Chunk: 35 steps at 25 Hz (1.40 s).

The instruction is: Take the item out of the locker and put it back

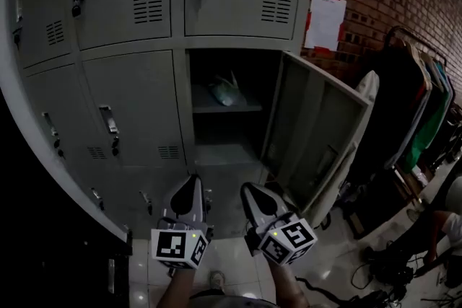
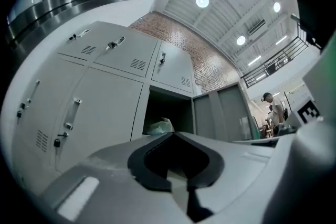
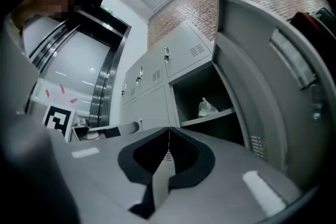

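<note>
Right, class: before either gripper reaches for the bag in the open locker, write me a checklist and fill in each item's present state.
1. locker door swung fully open: ok.
2. bag in view, resting on the shelf: ok.
3. left gripper empty: ok.
4. right gripper empty: ok.
5. Jaws apart, ready to grasp: not ok, both pairs are together.
6. How heavy or slippery the bag is: cannot tell.
</note>
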Each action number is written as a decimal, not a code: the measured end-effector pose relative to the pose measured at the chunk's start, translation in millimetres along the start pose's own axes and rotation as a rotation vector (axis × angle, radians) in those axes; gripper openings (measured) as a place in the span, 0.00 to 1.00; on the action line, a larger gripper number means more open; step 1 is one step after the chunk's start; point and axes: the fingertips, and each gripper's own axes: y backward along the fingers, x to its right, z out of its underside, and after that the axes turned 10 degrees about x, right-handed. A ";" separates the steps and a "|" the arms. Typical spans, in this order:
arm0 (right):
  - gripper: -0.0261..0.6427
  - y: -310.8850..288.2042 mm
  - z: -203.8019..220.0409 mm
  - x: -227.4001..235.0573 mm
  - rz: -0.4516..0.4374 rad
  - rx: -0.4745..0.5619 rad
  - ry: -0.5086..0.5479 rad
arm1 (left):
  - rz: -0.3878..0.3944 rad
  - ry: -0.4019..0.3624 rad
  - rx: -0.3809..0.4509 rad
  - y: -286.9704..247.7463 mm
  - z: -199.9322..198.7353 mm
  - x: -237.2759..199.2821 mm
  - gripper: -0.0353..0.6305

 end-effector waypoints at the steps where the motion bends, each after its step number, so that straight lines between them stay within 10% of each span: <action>1: 0.04 -15.2 1.2 8.2 0.002 0.006 0.007 | 0.009 -0.002 0.007 -14.2 1.5 -7.9 0.06; 16: 0.04 -88.7 24.0 84.0 0.037 -0.025 -0.006 | -0.030 0.034 -0.052 -91.5 57.8 -44.7 0.06; 27: 0.04 -180.6 -39.2 115.3 0.056 -0.013 0.263 | -0.038 0.038 -0.055 -104.6 65.8 -40.1 0.06; 28: 0.09 -192.8 -44.3 117.7 0.051 -0.012 0.242 | -0.036 0.036 -0.054 -104.9 65.4 -40.3 0.06; 30: 0.73 -215.7 -46.1 126.2 0.055 -0.046 0.215 | -0.033 0.030 -0.051 -105.2 63.9 -42.1 0.06; 35: 0.78 -263.3 -8.1 153.3 0.091 -0.276 0.280 | -0.037 0.028 -0.042 -106.5 58.8 -47.7 0.06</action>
